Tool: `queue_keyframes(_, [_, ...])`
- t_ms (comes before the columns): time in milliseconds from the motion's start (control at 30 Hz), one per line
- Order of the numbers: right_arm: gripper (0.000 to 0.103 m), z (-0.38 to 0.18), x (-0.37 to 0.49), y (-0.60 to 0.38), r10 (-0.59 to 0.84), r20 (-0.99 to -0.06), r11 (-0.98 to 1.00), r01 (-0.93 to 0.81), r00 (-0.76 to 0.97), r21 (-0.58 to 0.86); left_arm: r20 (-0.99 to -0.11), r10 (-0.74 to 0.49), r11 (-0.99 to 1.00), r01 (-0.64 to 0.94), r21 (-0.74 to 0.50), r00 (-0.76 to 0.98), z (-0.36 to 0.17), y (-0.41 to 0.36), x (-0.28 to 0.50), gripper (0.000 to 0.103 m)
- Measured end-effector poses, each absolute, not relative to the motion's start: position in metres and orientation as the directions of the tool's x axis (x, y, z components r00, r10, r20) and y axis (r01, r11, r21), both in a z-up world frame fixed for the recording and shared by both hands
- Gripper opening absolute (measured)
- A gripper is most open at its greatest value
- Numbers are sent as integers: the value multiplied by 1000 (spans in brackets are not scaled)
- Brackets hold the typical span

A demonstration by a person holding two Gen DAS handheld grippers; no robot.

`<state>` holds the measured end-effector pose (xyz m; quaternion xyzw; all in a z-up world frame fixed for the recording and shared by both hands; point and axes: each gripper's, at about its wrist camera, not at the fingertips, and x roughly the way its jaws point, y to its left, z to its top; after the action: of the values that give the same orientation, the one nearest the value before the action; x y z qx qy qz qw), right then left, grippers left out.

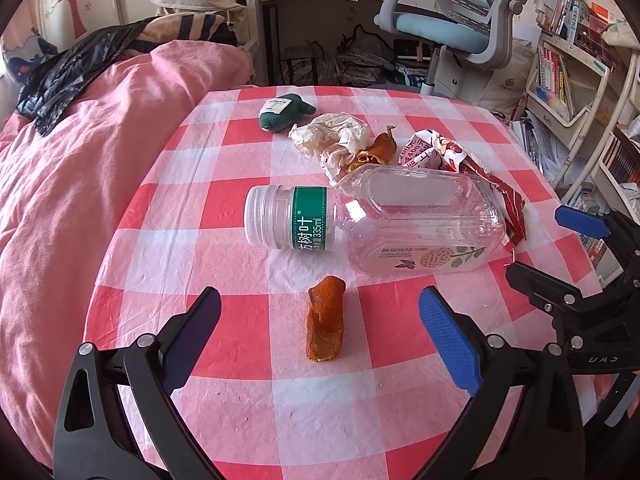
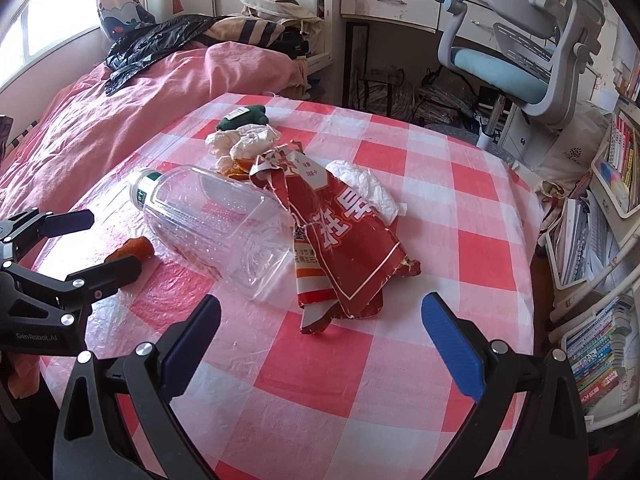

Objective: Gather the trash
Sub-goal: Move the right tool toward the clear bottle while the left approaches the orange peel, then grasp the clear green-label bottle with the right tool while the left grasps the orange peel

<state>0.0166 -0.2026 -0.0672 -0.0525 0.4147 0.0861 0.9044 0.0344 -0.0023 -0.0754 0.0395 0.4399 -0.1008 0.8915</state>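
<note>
left gripper [image 1: 320, 320] hangs wide open over the checked tabletop [image 1: 240, 400], empty, its fingers either side of a strip of orange peel [image 1: 325, 323] but not touching it. right gripper [image 2: 320, 328] is just as wide and empty, lined up on the torn red wrapper [image 2: 344, 248]. looks like the first picks are only being set up. next, i'd guess, each one drops and closes. just beyond lies the clear bottle [image 1: 376, 224] on its side, then crumpled paper [image 1: 336, 136], and farthest a small green bundle [image 1: 280, 112].
</note>
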Motion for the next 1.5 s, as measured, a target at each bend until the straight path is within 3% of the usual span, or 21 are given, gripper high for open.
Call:
queue_keyframes(300, [96,-61,16,-199,204,-739,966,-254,642,46,-799,-136,986,162,-49,586,-79,10,41,95])
queue_keyframes(467, [82,-60,19,-188,285,-735,944,-315,615,103,-796,-135,990,101,-93,590,-79,27,48,95])
queue_keyframes(667, [78,-55,21,-165,277,-719,918,-398,637,2,-801,-149,988,113,-102,580,-81,29,54,94])
queue_keyframes(867, [78,-46,37,-128,384,-730,773,-630,566,-82,-810,-172,985,71,-160,561,-81,46,59,91])
queue_keyframes(1200, [74,-68,86,-100,195,-880,566,-782,434,-260,-831,-212,975,168,-145,514,-86,36,57,79])
queue_keyframes(1300, [72,-73,93,-103,181,-890,574,-779,419,-251,-835,-218,971,199,-133,505,-89,28,56,79])
queue_keyframes(1500, [61,-63,88,-110,216,-855,640,-730,472,-241,-844,-208,963,254,-88,494,-96,11,54,66])
